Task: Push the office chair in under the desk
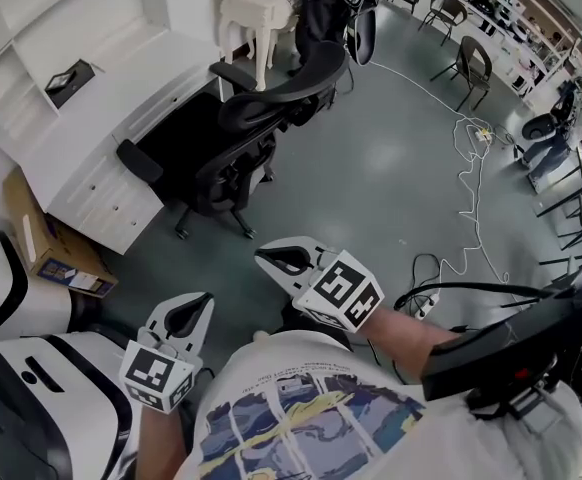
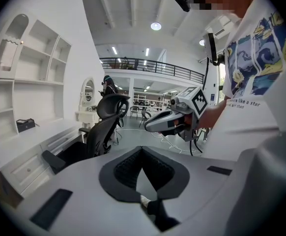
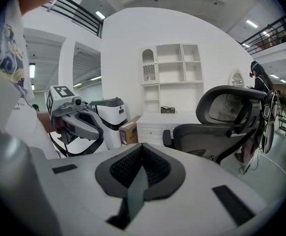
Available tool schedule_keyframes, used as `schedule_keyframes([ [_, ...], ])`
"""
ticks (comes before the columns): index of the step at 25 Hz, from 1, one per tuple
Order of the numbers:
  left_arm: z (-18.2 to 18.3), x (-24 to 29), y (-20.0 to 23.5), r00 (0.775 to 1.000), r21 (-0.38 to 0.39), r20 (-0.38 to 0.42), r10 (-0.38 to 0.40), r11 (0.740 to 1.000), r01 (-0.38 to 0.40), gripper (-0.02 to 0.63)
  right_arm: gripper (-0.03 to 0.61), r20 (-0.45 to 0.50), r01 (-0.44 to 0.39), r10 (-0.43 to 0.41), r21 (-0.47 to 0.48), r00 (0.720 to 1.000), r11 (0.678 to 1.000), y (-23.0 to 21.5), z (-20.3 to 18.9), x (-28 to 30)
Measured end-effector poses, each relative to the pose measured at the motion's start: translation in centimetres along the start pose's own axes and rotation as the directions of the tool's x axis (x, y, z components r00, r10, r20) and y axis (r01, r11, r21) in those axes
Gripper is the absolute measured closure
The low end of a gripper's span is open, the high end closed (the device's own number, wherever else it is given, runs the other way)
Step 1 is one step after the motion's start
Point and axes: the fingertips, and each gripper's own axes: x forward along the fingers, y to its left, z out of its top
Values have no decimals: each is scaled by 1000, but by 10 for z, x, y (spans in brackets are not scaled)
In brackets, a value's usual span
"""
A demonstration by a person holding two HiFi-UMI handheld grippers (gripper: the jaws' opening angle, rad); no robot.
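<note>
A black mesh office chair [image 1: 246, 133] stands on the grey floor in front of the white desk [image 1: 91, 118], at the desk's dark knee opening, its backrest toward the open floor. Both grippers are held near the person's body, well short of the chair. My left gripper [image 1: 199, 303] is shut and holds nothing. My right gripper [image 1: 269, 258], a little nearer the chair, is also shut and empty. The left gripper view shows the chair [image 2: 103, 127] ahead at left and the right gripper [image 2: 175, 119] beside it. In the right gripper view the chair [image 3: 226, 117] is at right.
A cardboard box [image 1: 46, 243] sits by the desk's near end, beside a white machine [image 1: 31, 408]. Cables [image 1: 471, 198] trail over the floor at right. A person [image 1: 326, 8] and a small white table [image 1: 256, 13] are beyond the chair. Dark chairs [image 1: 471, 63] stand far right.
</note>
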Motion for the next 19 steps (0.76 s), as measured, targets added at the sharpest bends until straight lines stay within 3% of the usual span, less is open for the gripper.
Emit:
schedule_keyframes([
  [19,-4,8,-13,1000,-10,-29,-10,1000,10,601,552,-4,-21,21,14,1000,1000,2,-11,-6],
])
